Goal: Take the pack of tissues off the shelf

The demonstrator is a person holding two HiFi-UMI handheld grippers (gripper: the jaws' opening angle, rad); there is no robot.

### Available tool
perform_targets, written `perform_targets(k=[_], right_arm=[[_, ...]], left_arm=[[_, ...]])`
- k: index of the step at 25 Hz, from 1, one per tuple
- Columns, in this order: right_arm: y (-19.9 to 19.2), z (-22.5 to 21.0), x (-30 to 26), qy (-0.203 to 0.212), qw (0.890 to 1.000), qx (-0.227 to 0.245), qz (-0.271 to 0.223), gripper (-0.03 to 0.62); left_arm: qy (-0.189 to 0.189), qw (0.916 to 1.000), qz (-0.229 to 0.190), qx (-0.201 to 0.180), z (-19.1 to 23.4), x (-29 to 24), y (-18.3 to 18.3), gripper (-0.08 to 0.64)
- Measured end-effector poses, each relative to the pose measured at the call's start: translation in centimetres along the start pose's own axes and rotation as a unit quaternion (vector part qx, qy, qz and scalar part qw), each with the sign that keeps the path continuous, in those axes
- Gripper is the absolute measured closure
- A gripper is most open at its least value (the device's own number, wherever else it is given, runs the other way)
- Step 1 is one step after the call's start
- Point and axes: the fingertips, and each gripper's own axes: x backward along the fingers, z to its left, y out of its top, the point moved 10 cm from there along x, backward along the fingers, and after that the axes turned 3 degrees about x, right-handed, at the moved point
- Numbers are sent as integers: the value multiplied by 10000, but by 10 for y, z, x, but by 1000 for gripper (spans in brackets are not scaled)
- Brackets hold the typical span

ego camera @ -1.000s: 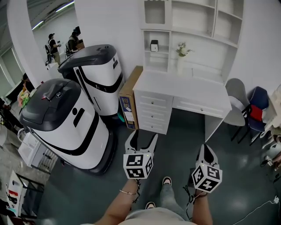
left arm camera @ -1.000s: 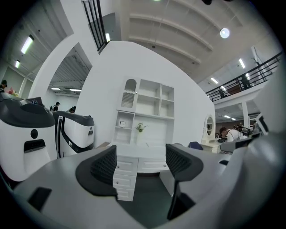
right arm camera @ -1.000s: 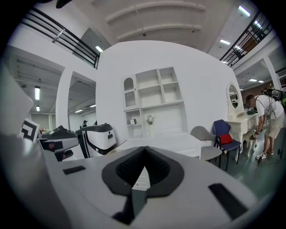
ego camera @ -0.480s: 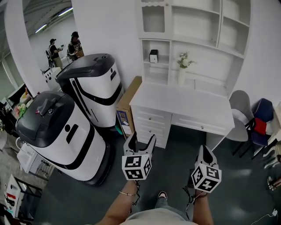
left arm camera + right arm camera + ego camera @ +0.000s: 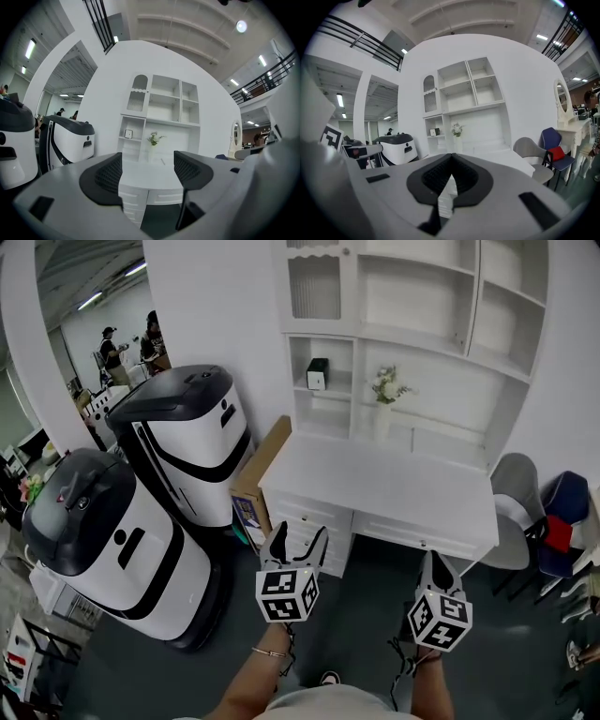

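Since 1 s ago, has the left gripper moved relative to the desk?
Yes. The left gripper has come forward toward the white desk: its tips now overlap the desk's front, not just its lower edge.

Desk (image 5: pixel 384 488) smooth white paint, robots (image 5: pixel 192 442) glossy plastic, box (image 5: pixel 261 467) brown cardboard, left gripper (image 5: pixel 147 169) pads (image 5: pixel 108 176) ribbed matt blk.

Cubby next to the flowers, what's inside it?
One small dark box with a pale front, maybe the tissue pack, stands in the cubby. The spot behind it is covered, and it's too small to tell more.
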Motion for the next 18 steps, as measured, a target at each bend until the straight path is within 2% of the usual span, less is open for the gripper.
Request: perform_targets(k=[9,18], right_arm=[[1,-17,-54,141,9997,-166,94,586],[-2,-20,-117,132,9997,-140,170,586]], left_arm=[[-48,9996,255,-64,-1,-55,0,229],[-44,9998,199,-50,19,-123,1,229]])
